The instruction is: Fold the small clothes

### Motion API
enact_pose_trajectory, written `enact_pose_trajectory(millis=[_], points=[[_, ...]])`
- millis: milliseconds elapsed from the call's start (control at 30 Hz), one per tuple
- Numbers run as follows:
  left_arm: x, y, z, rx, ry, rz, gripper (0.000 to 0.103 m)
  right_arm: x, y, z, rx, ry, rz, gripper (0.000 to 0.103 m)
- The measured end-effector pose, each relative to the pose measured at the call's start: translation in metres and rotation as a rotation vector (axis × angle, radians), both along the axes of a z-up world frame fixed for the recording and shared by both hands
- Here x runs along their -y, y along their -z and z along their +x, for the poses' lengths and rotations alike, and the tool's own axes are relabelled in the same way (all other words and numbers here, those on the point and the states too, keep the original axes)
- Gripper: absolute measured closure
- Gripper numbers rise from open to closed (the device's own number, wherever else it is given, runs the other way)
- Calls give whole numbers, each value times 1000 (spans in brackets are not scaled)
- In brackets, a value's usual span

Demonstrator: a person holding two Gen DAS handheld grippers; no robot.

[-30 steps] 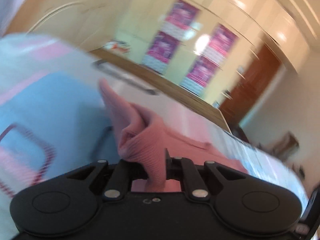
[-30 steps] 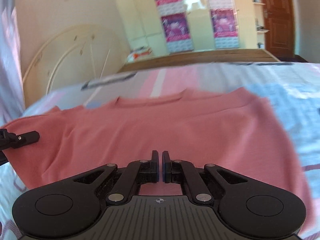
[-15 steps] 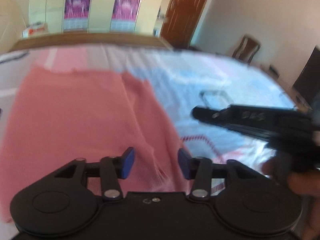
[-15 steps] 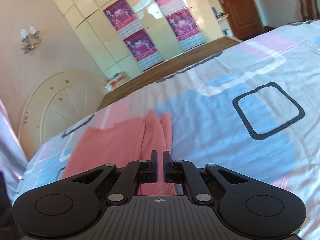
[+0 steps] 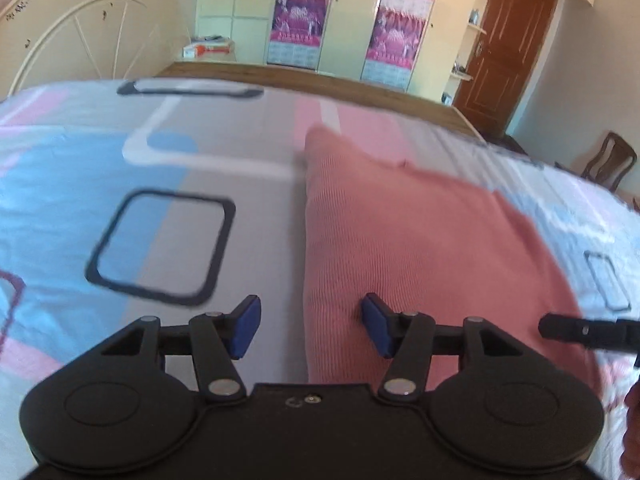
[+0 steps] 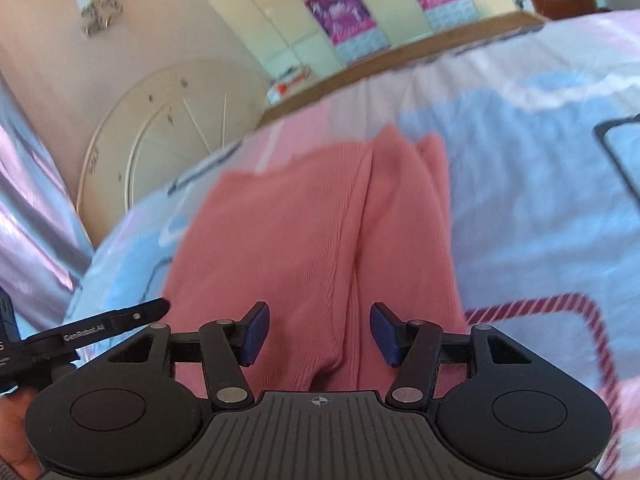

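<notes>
A pink ribbed shirt (image 5: 420,248) lies folded lengthwise on the patterned bedsheet (image 5: 168,184). My left gripper (image 5: 310,330) is open and empty over the shirt's left folded edge near its bottom hem. In the right wrist view the shirt (image 6: 288,240) shows a fold ridge running up its right side. My right gripper (image 6: 318,338) is open and empty just above the shirt's near end. The right gripper's tip shows in the left wrist view (image 5: 588,330); the left gripper's finger shows in the right wrist view (image 6: 120,318).
A cream headboard (image 5: 80,28) stands at the left of the bed. Wardrobes with purple posters (image 5: 300,20), a brown door (image 5: 516,44) and a wooden chair (image 5: 608,164) stand beyond the bed's wooden far edge (image 5: 320,80).
My left gripper let go of the shirt's side after carrying it over and now sits open at the fold. My right gripper opened and released the cloth.
</notes>
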State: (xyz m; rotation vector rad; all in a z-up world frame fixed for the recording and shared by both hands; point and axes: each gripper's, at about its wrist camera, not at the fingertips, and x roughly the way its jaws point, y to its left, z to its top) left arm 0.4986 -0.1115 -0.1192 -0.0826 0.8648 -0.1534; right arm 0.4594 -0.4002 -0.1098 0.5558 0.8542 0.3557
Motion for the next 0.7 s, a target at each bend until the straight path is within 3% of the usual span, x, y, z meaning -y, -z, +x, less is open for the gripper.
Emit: enact_pose_trajectory(millis=[67, 133, 233, 267, 300, 467, 567, 700], points=[[-5, 4, 1, 2, -5, -16, 48, -4, 2, 2, -1, -12, -5, 48], [-12, 6, -3, -8, -11, -44, 48, -8, 3, 5, -1, -30, -20, 62], [-15, 7, 0, -14, 2, -60, 48, -18, 4, 11, -5, -47, -47, 73], [-15, 5, 3, -17, 9, -61, 48, -22, 3, 13, -1, -49, -60, 84], [-17, 3, 1, -18, 15, -59, 48, -25, 2, 15, 7, -50, -89, 89], [-5, -10, 0, -16, 82, -38, 58, -39, -29, 6, 126, -64, -263, 92], [16, -19, 0, -23, 153, -33, 54, -21, -47, -10, 175, -41, -305, 93], [52, -14, -3, -33, 217, 57, 49, 11, -23, -17, 94, 9, -309, 93]])
